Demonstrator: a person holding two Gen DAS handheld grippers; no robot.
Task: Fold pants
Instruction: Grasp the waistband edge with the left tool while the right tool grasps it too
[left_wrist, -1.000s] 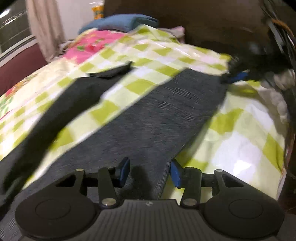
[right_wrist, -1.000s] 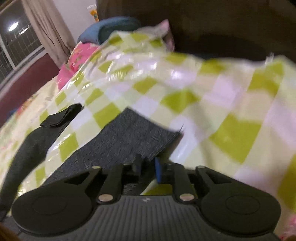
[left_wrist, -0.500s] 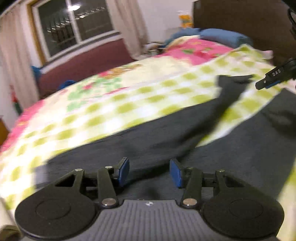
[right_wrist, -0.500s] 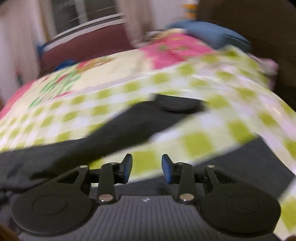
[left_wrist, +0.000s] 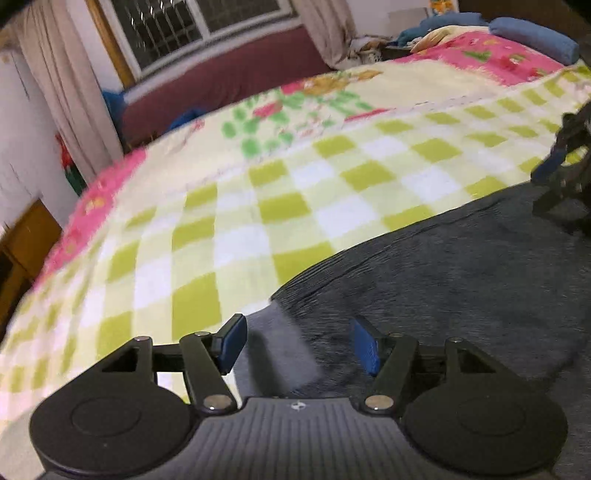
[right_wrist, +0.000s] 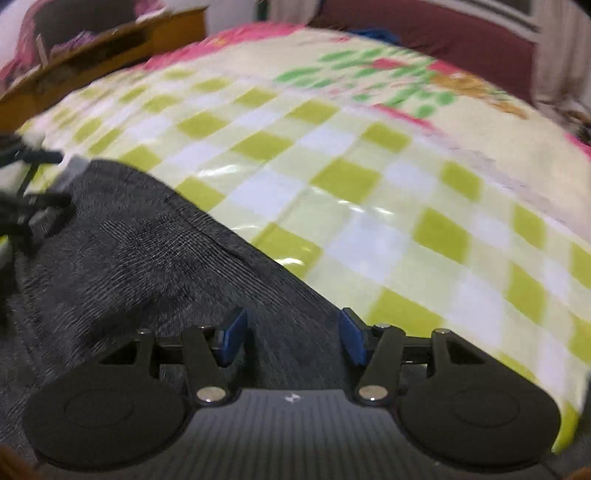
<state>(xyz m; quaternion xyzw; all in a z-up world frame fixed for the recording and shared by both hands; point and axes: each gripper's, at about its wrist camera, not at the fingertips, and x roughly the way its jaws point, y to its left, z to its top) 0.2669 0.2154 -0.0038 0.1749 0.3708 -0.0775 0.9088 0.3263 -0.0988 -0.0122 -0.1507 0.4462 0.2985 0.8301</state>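
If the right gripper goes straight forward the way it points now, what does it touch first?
Most likely the dark grey pants. The right gripper, its jaws just opened and empty, points down at their edge, close to the checked blanket; depth is unclear.

A: Where do the cameras sit?
B: One on each gripper, close above the bed (left_wrist: 295, 206), tipped down.
A: What do both see?
B: The dark pants (left_wrist: 461, 266) (right_wrist: 129, 251), the checked cover, and each other's gripper.
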